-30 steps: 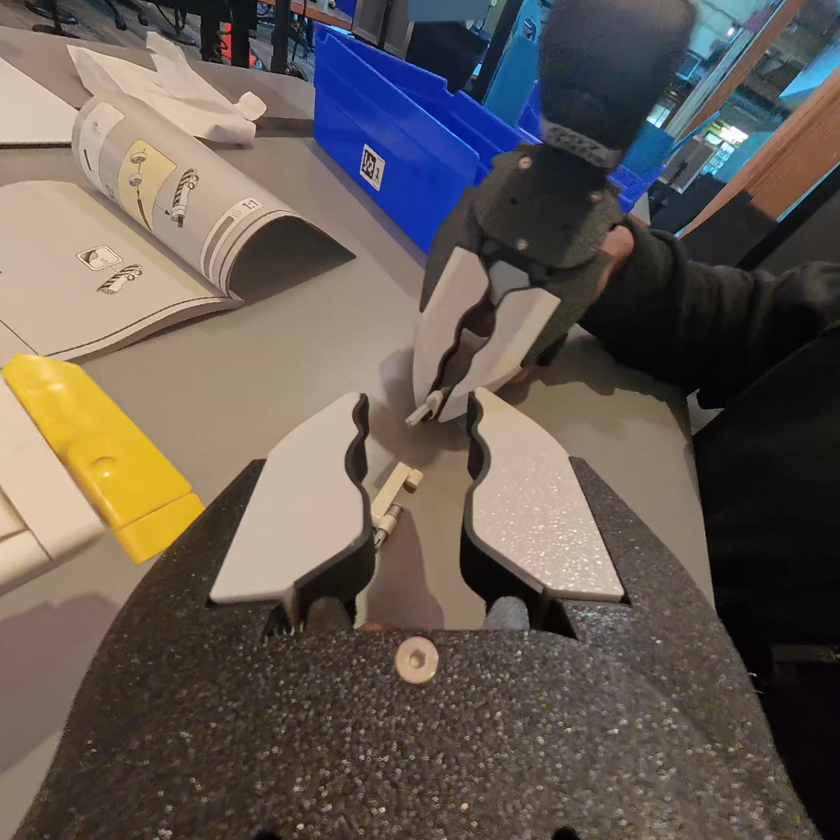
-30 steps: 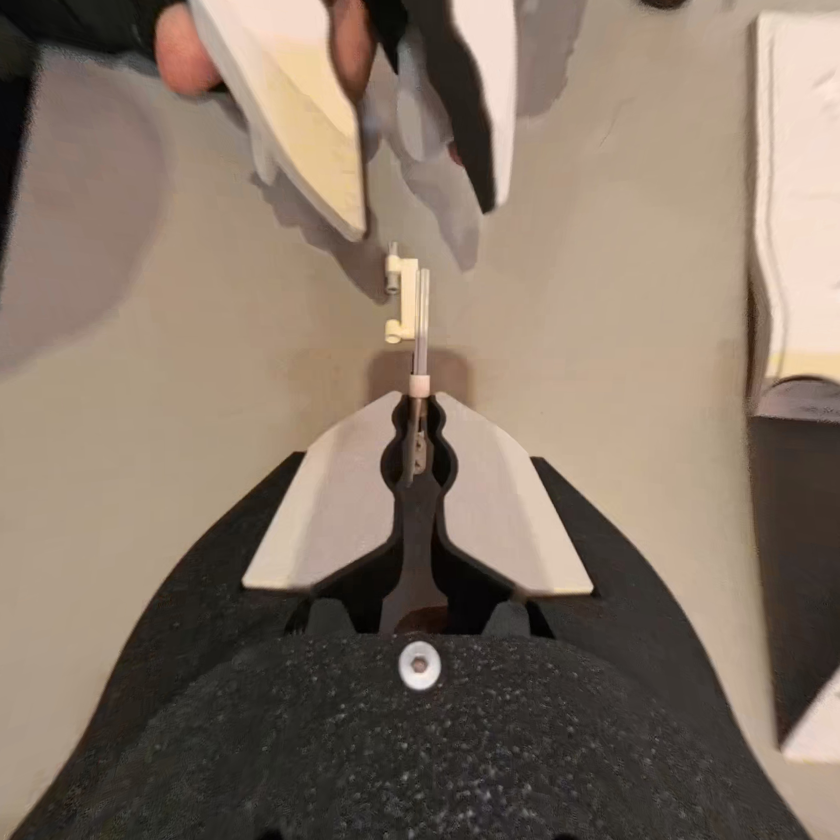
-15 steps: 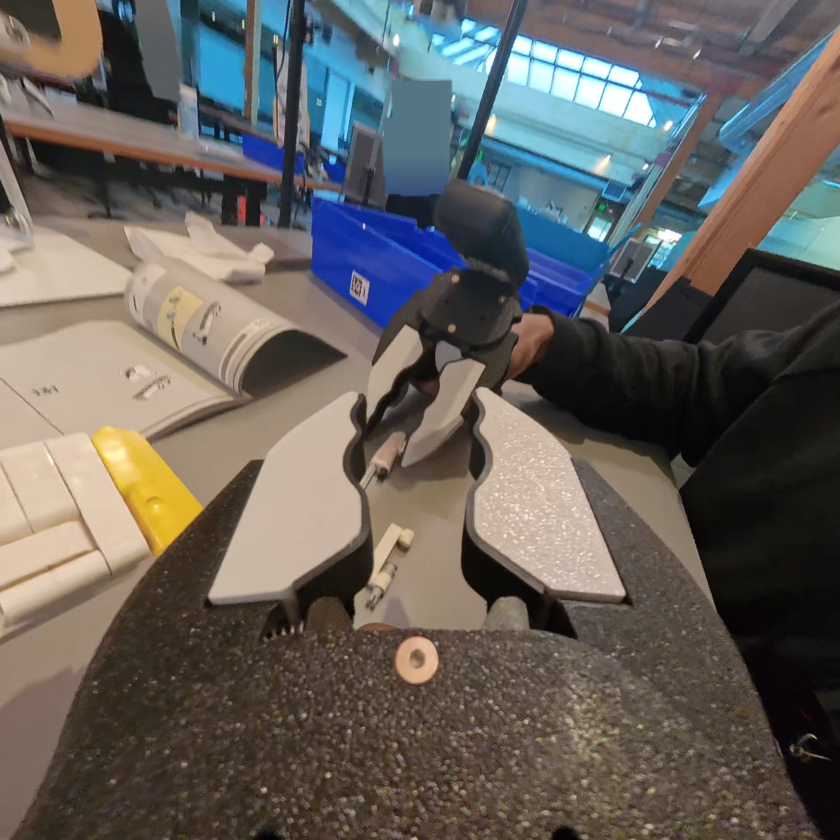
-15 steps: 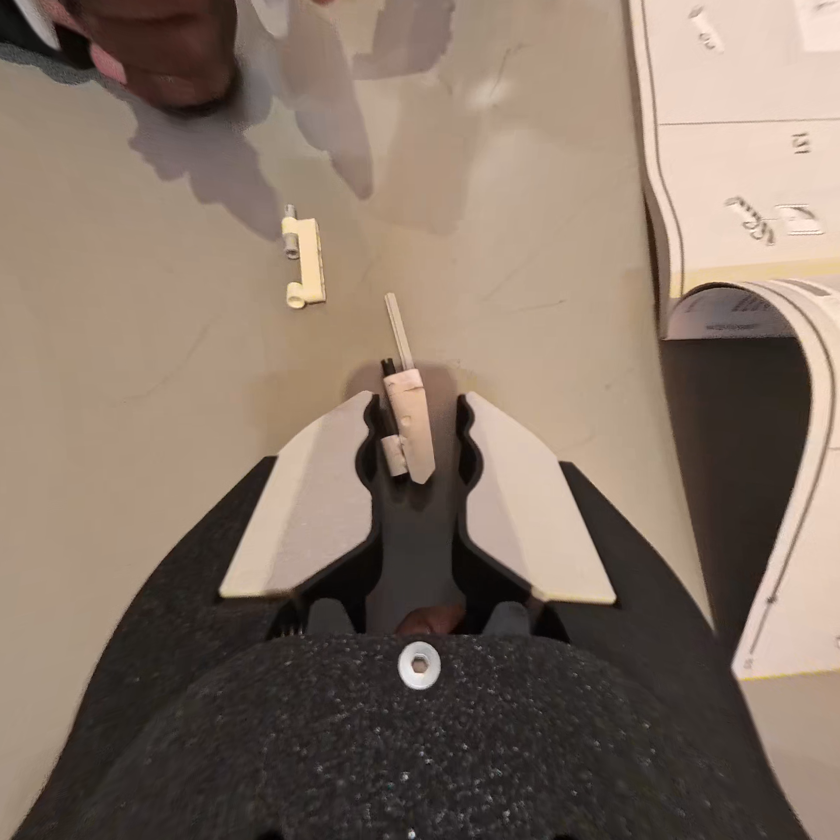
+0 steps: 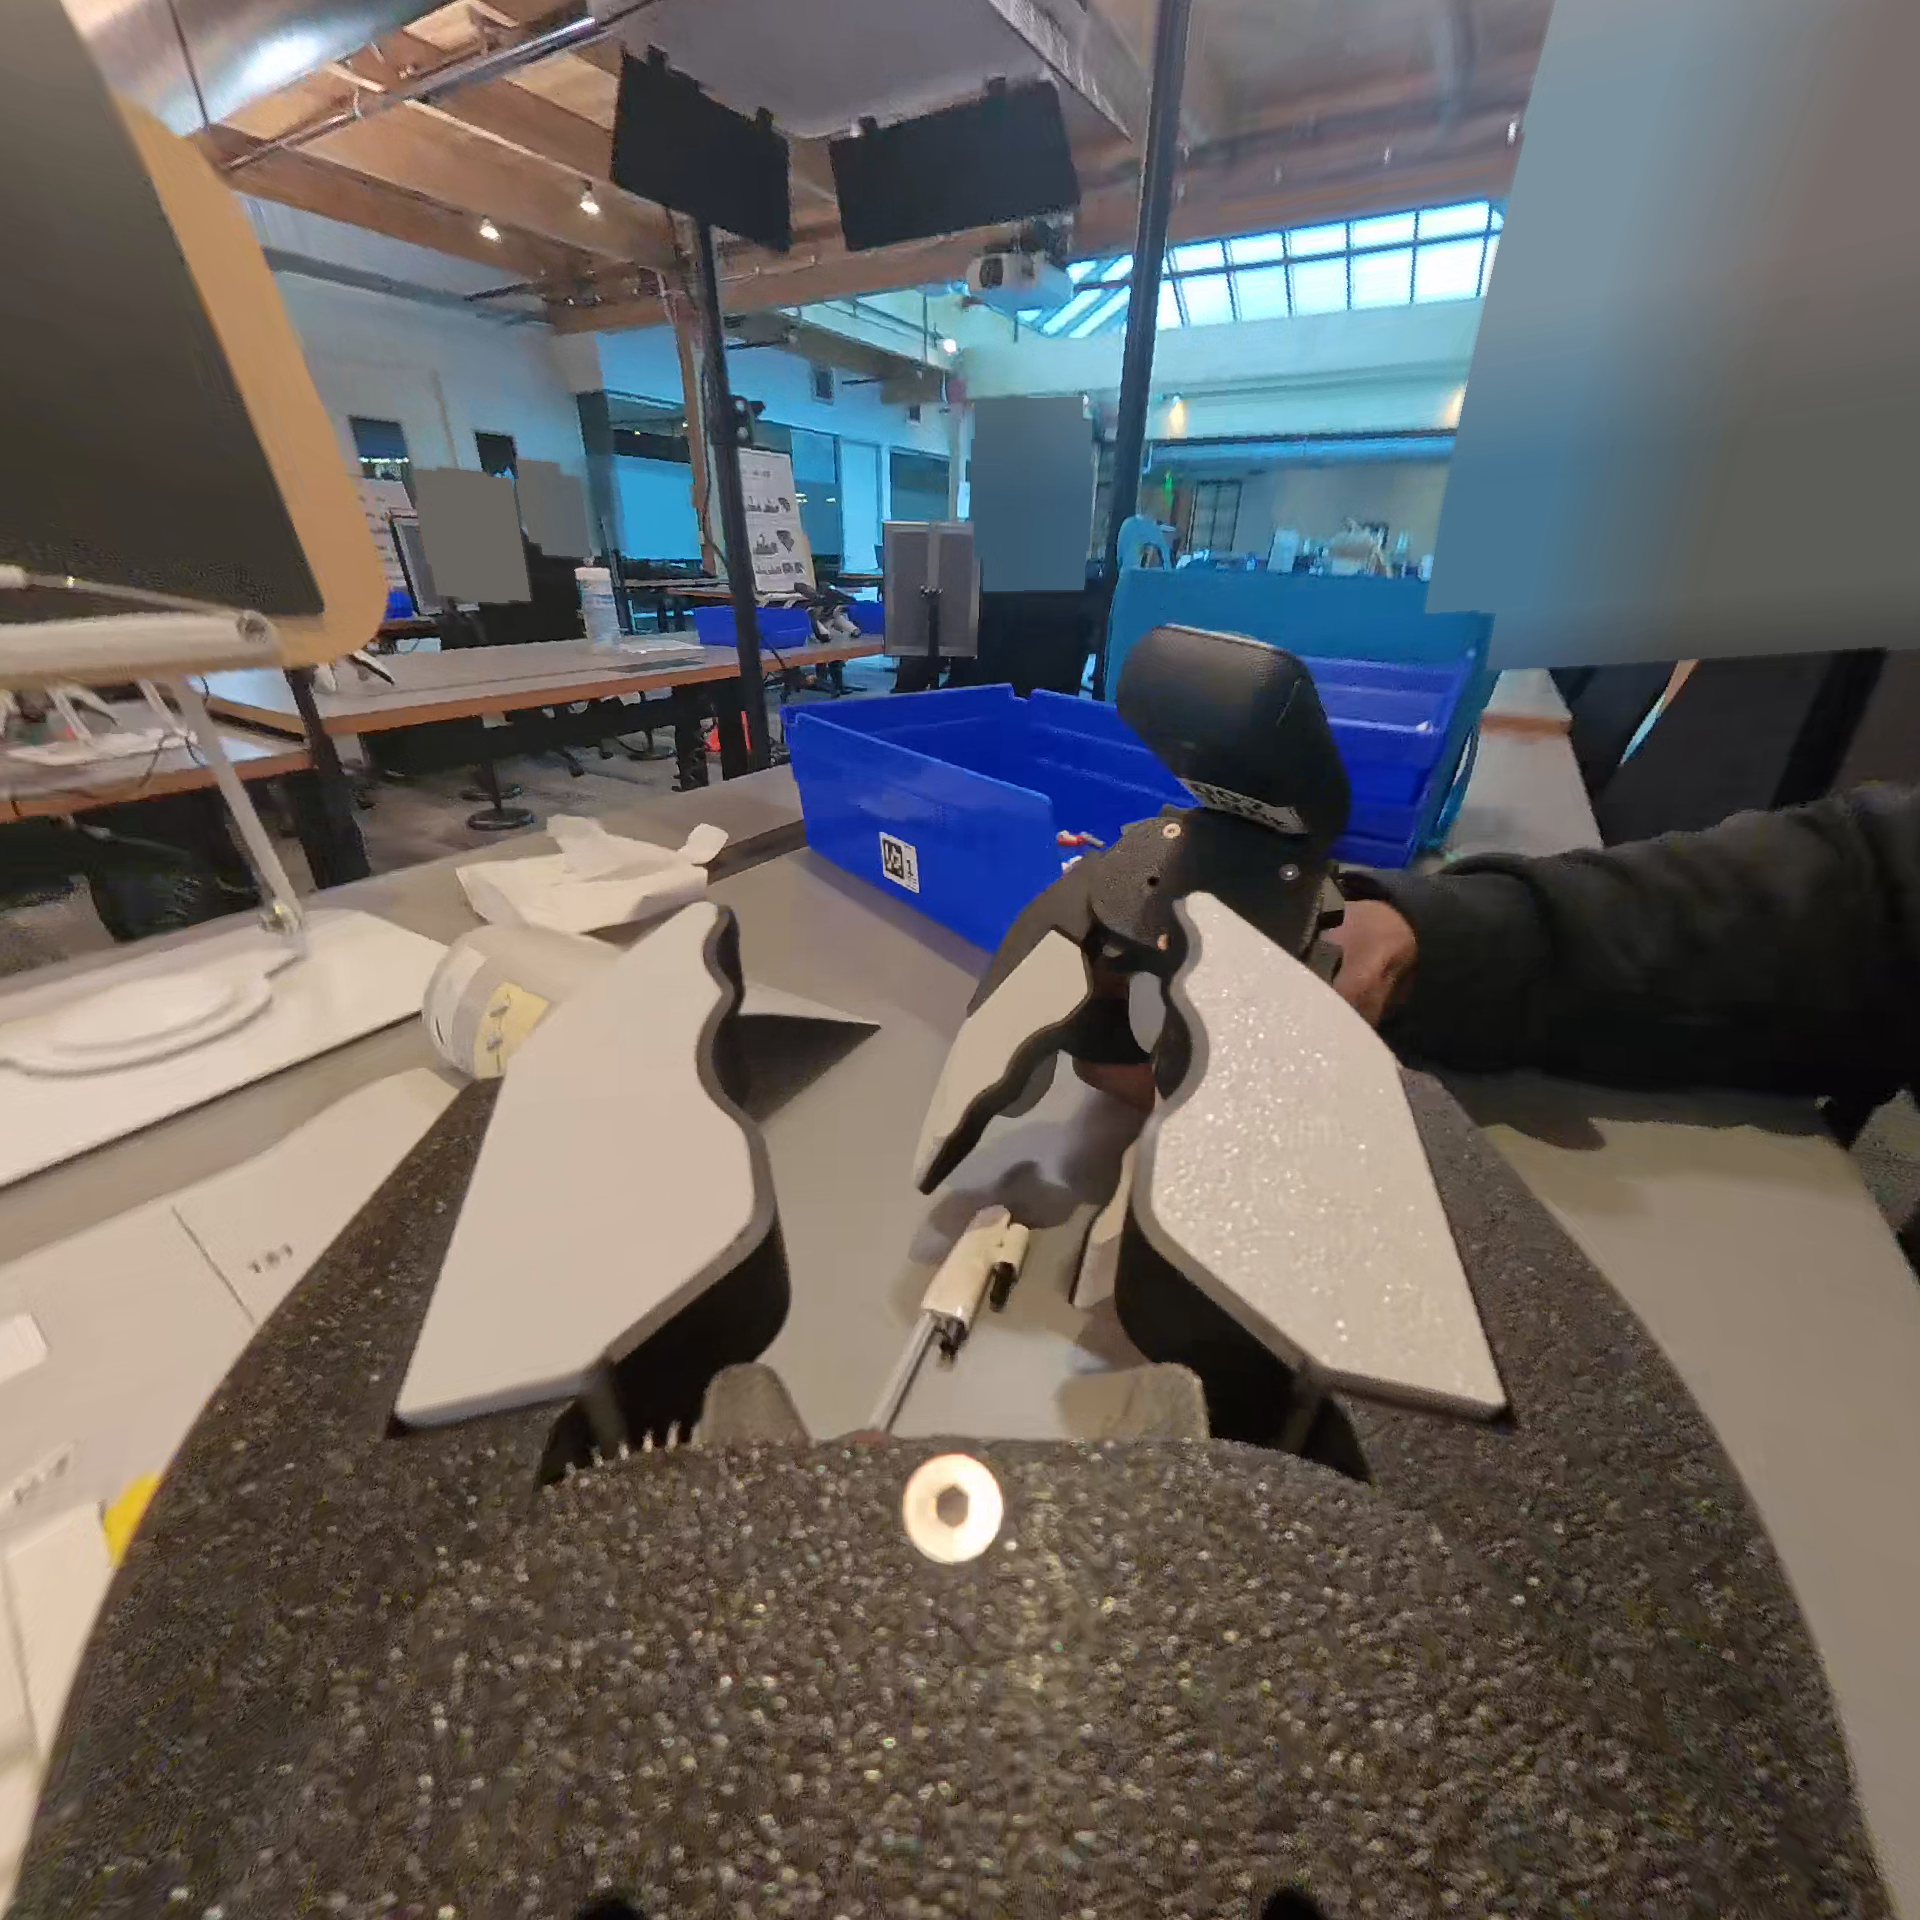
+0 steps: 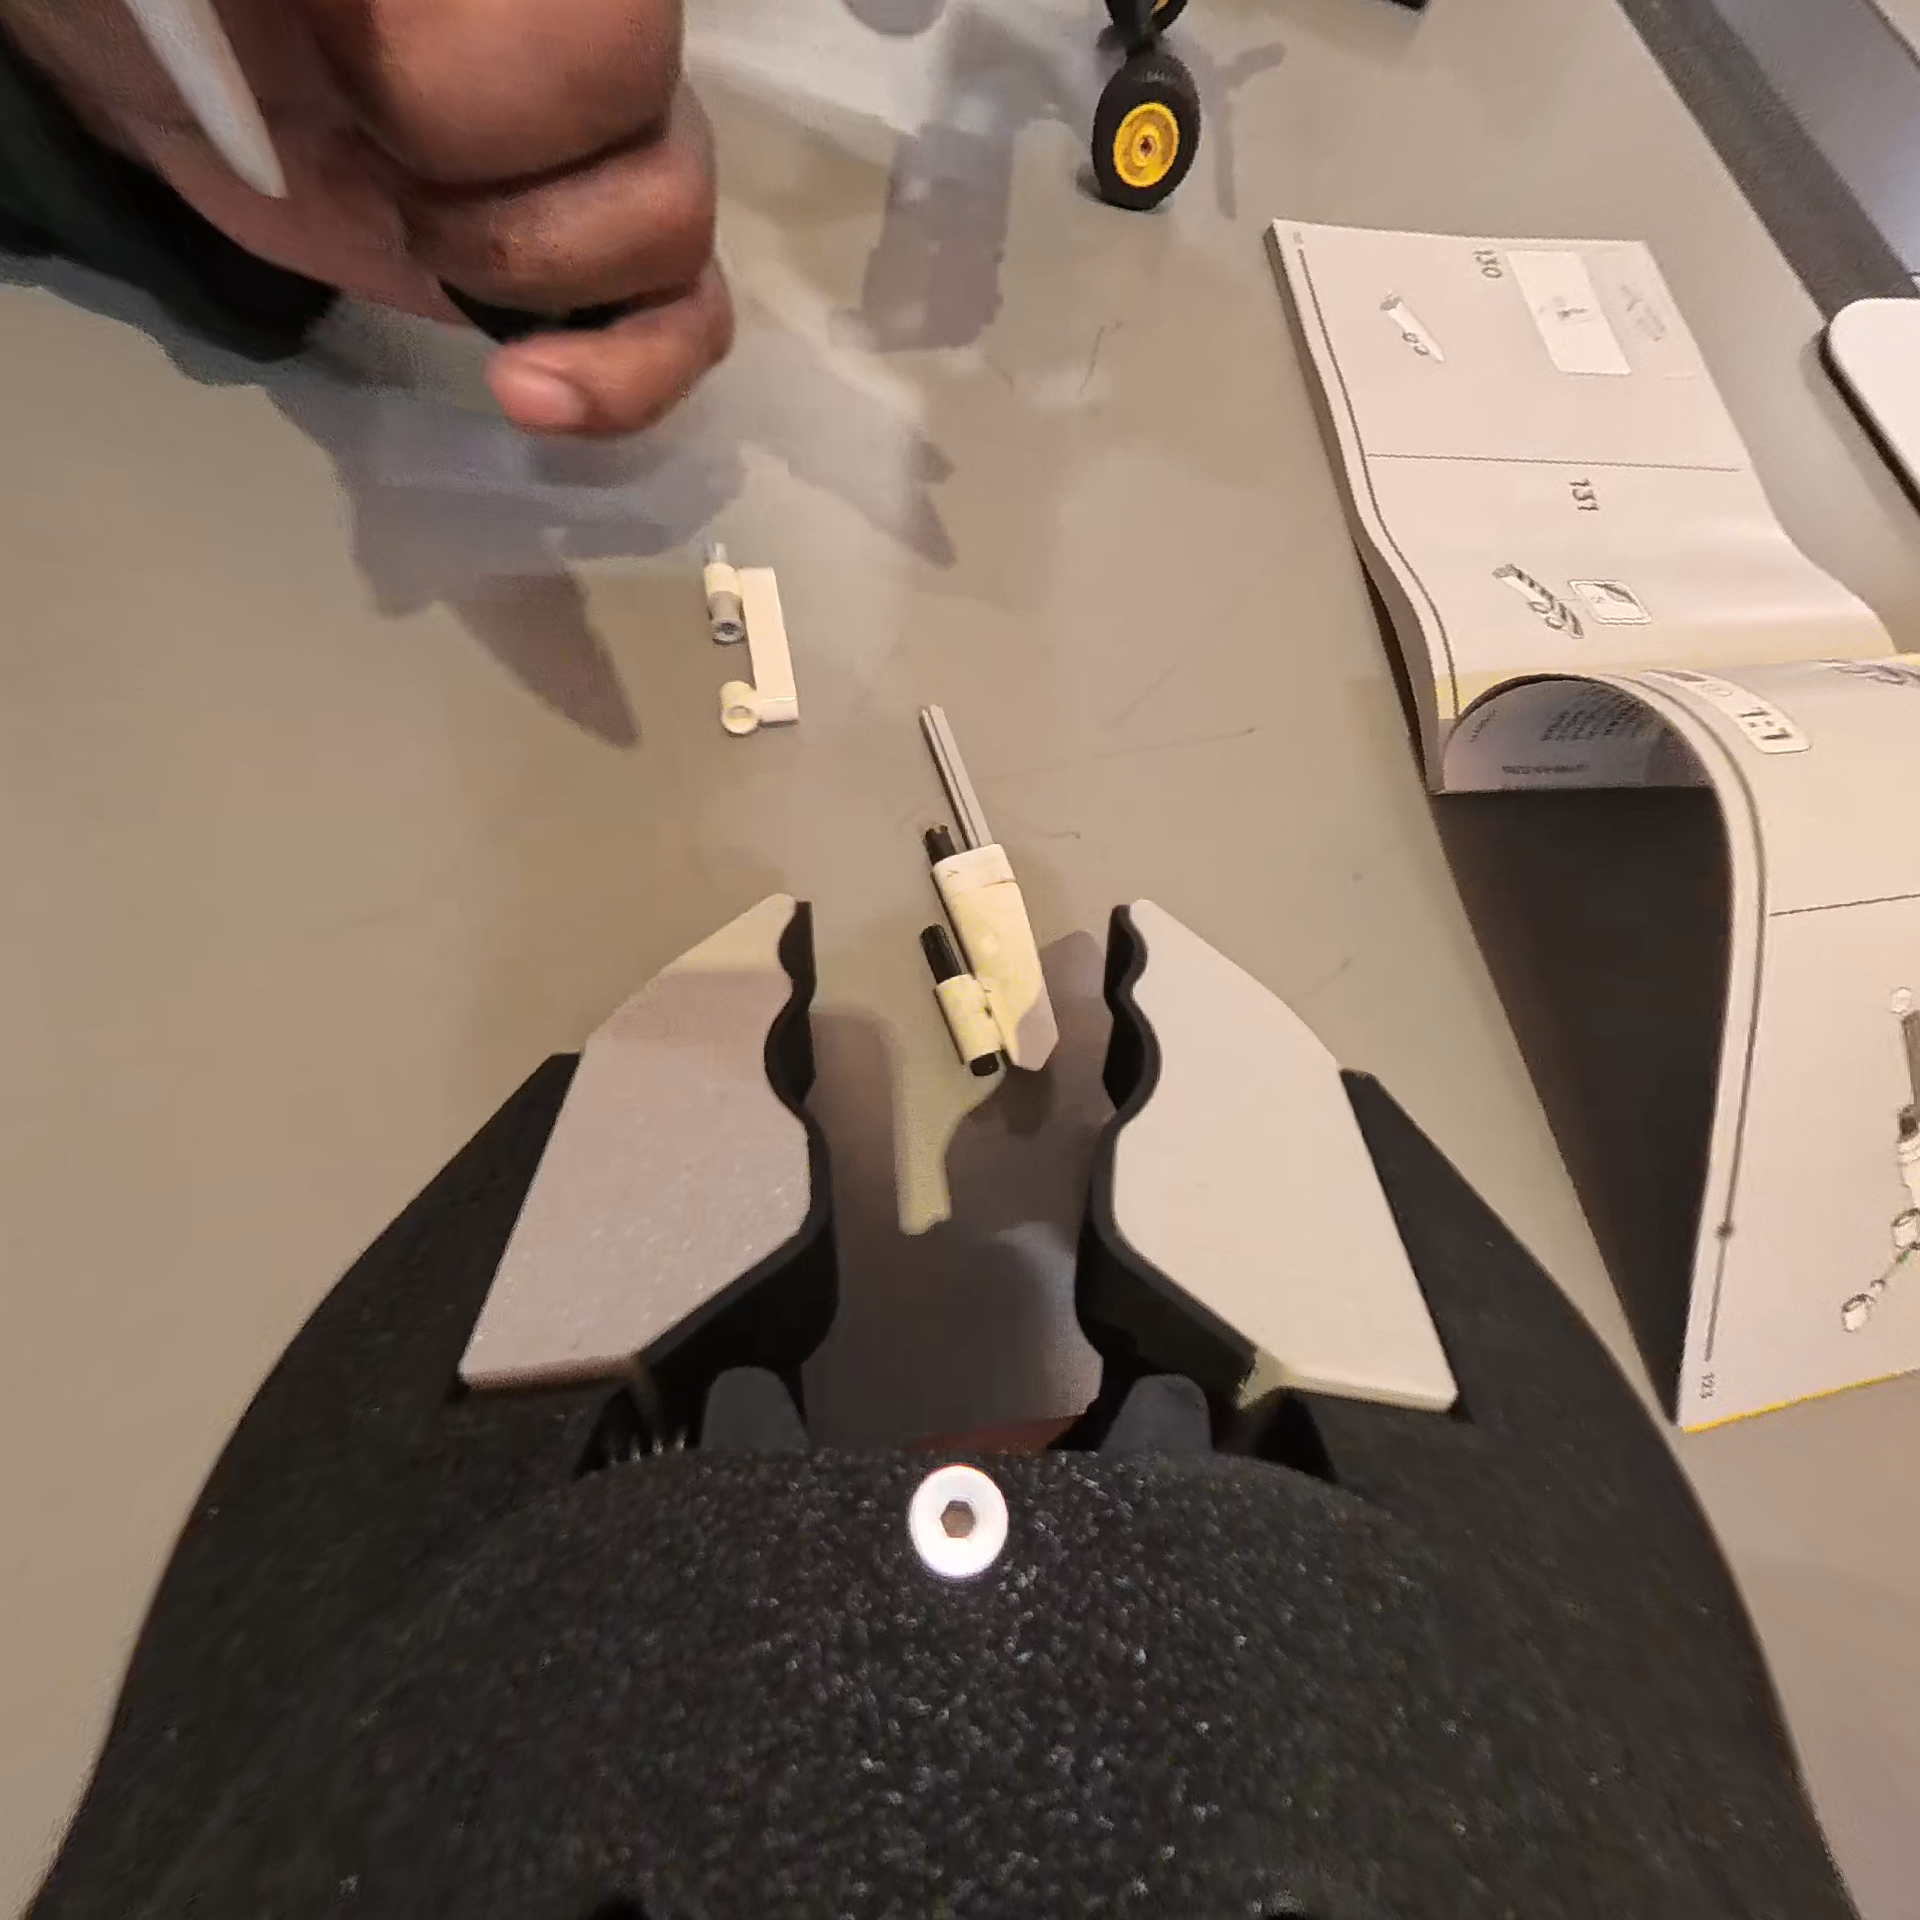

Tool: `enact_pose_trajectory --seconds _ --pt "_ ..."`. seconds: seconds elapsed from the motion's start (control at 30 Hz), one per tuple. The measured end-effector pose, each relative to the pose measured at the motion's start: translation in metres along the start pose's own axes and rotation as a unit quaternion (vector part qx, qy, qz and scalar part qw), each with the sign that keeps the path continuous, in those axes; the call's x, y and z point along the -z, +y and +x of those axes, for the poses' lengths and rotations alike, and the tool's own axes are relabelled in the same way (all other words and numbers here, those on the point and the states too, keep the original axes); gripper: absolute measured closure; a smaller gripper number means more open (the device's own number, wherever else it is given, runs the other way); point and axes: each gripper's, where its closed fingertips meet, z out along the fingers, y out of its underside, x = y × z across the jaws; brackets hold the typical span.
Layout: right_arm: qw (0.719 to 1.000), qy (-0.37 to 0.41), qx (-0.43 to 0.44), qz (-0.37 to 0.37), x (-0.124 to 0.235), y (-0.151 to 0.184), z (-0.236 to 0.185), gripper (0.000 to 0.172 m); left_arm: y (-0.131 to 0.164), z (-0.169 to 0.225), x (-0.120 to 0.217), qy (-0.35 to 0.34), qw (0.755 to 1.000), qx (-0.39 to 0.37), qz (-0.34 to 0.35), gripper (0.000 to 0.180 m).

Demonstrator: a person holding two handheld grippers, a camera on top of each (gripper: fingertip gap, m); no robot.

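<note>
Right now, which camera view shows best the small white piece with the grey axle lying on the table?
The right wrist view shows it best: the white piece with the grey axle lies whole and unobstructed on the grey table, between the open right claw's tips, untouched. The left wrist view shows it smaller, foreshortened, its axle end hidden behind the claw body.

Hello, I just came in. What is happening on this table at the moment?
A person holds a two-finger gripper in each hand over a grey table. Both grippers are open and hold nothing. The right gripper has its fingers on either side of a small white piece with a grey axle, which lies flat on the table without touching them. The left gripper faces it from the other side. Another small white bracket lies nearby, beside an open instruction booklet and a yellow-hubbed wheel.
</note>
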Motion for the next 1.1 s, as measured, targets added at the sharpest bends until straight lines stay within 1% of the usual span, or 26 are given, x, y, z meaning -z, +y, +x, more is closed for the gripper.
enact_pose_trajectory --seconds 0.1,0.2,0.3,0.37,0.47,0.6,0.73,0.93,1.1 --pt "1.0 0.013 -0.002 0.018 0.0 -0.005 0.005 0.116 0.001 0.007 -0.017 0.033 0.999 -0.026 -0.028 0.108" --pt "0.999 0.021 -0.015 0.047 0.003 -0.012 0.012 0.117 0.018 0.005 -0.03 0.057 0.996 -0.029 -0.059 0.11" --pt "0.998 0.027 -0.027 0.059 0.005 -0.014 0.018 0.118 0.034 -0.002 -0.025 0.062 0.996 0.001 -0.059 0.117" --pt "0.997 0.026 -0.038 0.061 0.005 -0.015 0.022 0.119 0.043 -0.007 -0.019 0.062 0.995 0.017 -0.072 0.119" --pt "0.994 0.023 -0.046 0.096 0.005 -0.026 0.026 0.122 0.04 -0.013 -0.011 0.054 0.996 0.021 -0.066 0.12" --pt "0.981 -0.015 -0.075 0.178 0.007 -0.053 0.031 0.126 0.038 -0.02 -0.009 0.041 0.997 0.031 -0.061 0.121" --pt "0.978 -0.032 -0.098 0.18 0.003 -0.055 0.037 0.125 0.041 -0.025 -0.006 0.038 0.996 0.042 -0.066 0.123" --pt "0.981 -0.03 -0.083 0.174 0.001 -0.055 0.034 0.126 0.047 -0.019 -0.008 0.041 0.996 0.018 -0.077 0.125" --pt "0.977 -0.013 -0.074 0.2 0.009 -0.058 0.036 0.127 0.047 -0.021 -0.008 0.043 0.996 0.034 -0.077 0.125"
